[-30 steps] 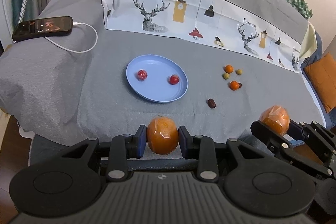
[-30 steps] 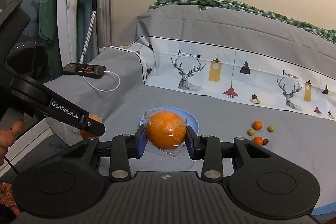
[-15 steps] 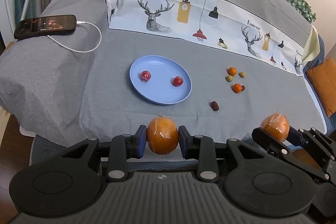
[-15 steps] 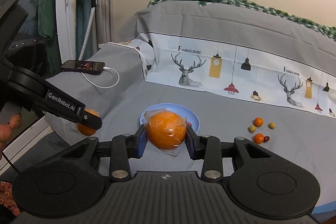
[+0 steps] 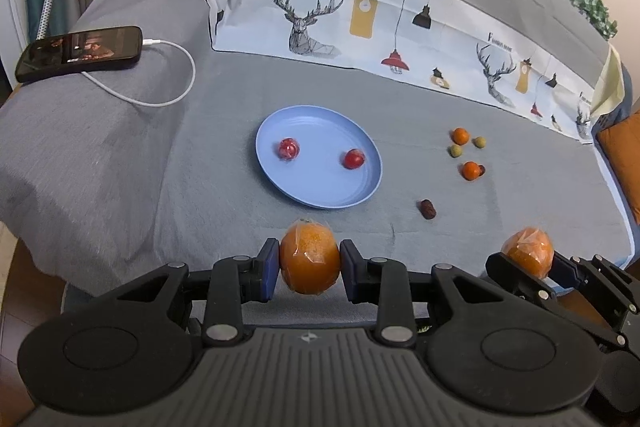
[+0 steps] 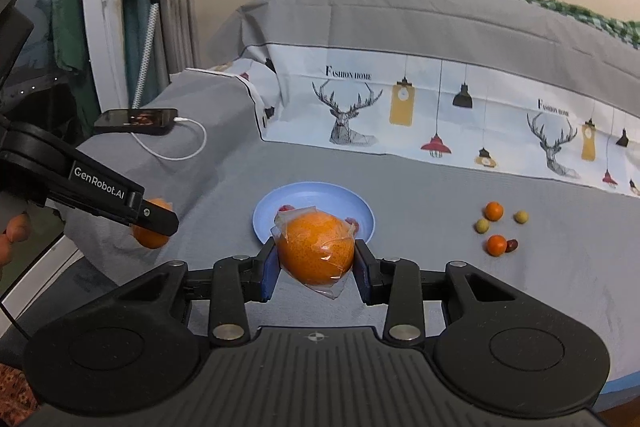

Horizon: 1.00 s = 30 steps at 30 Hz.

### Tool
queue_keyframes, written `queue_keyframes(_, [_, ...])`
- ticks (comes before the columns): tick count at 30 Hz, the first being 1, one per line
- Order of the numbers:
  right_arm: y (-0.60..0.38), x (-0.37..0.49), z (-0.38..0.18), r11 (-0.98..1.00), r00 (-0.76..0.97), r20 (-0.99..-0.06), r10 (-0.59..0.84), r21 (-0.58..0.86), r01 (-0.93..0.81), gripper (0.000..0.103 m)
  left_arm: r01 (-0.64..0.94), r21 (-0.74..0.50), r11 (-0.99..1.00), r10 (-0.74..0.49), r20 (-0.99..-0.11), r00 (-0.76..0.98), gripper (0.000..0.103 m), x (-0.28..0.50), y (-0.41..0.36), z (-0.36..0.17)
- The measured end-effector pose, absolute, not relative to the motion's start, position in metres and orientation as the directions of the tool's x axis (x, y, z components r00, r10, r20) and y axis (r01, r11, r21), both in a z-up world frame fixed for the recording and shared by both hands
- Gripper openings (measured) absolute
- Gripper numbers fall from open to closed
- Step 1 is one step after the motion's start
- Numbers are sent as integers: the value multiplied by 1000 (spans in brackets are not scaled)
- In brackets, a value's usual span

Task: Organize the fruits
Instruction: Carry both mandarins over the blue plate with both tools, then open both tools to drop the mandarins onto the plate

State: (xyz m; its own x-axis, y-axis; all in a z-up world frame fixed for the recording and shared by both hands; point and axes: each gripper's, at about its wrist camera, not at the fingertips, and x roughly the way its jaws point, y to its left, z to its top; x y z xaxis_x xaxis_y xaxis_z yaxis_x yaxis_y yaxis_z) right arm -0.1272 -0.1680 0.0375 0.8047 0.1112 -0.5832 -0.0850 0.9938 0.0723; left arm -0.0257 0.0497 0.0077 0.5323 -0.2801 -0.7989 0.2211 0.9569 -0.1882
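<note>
My left gripper [image 5: 309,269] is shut on a plastic-wrapped orange [image 5: 310,257], held above the bed's near edge in front of the blue plate [image 5: 320,197]. Two small red fruits [image 5: 289,148] [image 5: 353,159] lie on the plate. My right gripper [image 6: 316,269] is shut on a second wrapped orange [image 6: 316,251], also short of the plate [image 6: 272,211]; it shows in the left wrist view [image 5: 527,255] at the right. Small orange fruits [image 5: 460,135] [image 5: 471,170], greenish ones [image 5: 455,150] and a dark date [image 5: 427,209] lie on the grey sheet right of the plate.
A phone [image 5: 80,53] on a white charging cable [image 5: 168,99] lies on the raised grey fold at the far left. A printed deer-pattern cloth [image 5: 360,27] runs along the back. An orange cushion [image 5: 624,163] sits at the right edge.
Both grippers have moved forward toward the plate, each still holding its orange. The fruits on the bed have not moved.
</note>
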Motion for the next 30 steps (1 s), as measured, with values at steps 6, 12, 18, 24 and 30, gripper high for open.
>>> queue_keyframes(6, [-168, -101, 22, 992, 779, -615, 120, 97, -76, 40, 235, -168, 957, -271, -806, 527, 36, 4, 36, -1])
queue_keyframes(12, [-168, -63, 5, 992, 755, -645, 120, 105, -68, 40, 251, -154, 956, -267, -810, 523, 36, 46, 18, -12])
queue_keyframes(18, [-174, -11, -21, 991, 724, -680, 117, 128, -40, 40, 270, -145, 952, -268, -824, 500, 36, 98, -2, -38])
queue_keyframes(24, [-172, 39, -54, 996, 711, -697, 90, 84, -44, 40, 277, -128, 952, -248, -855, 455, 36, 150, -20, -77])
queue_keyframes(30, [-173, 76, -93, 997, 665, -743, 76, 57, -50, 40, 293, -63, 954, -189, -886, 423, 36, 180, -32, -115])
